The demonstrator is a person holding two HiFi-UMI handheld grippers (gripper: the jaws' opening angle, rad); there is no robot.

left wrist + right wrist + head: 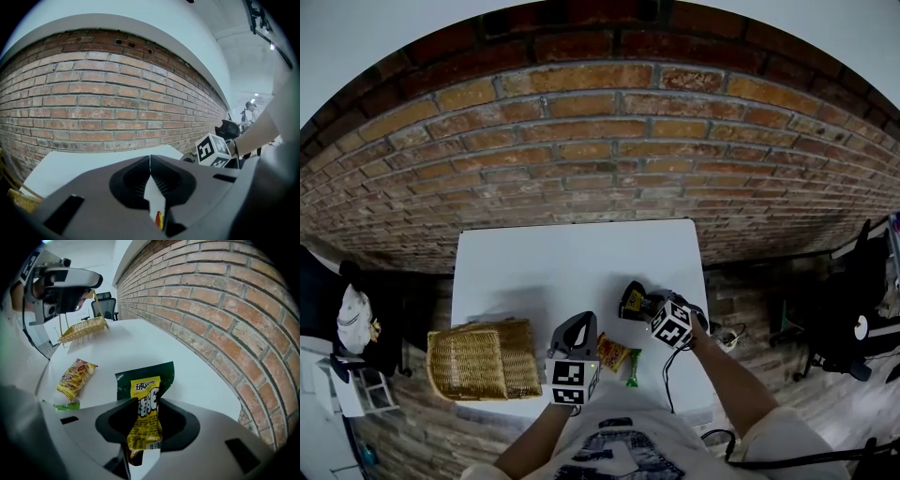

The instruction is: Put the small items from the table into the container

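- Head view: the wicker basket (478, 361) sits at the near left corner of the white bench (544, 262), and only its own weave shows inside it. Your left gripper (584, 321) hangs just to the right of the basket, over the near edge of the bench. An orange snack packet (614, 353) and a small green packet (633, 368) lie just beside each other on the bench between your two grippers. Your right gripper (639, 303) reaches in from the right with the forearm stretched out. Its fingers are at a dark green and yellow packet (631, 298), well apart from the basket.
- Left gripper view: your left fingers are closed tip to tip with nothing between them. They point a little downward across the bench toward the brick wall (93, 93). The marker cube (212, 149) of your right gripper shows at the right.
- Right gripper view: your right gripper tilts steeply down, and its fingers are clamped on the yellow middle of the dark green and yellow packet. The packet's dark far end seems to lie on the bench ahead. The orange snack packet and the small green packet lie to the left. The basket stands far back, near your left gripper.
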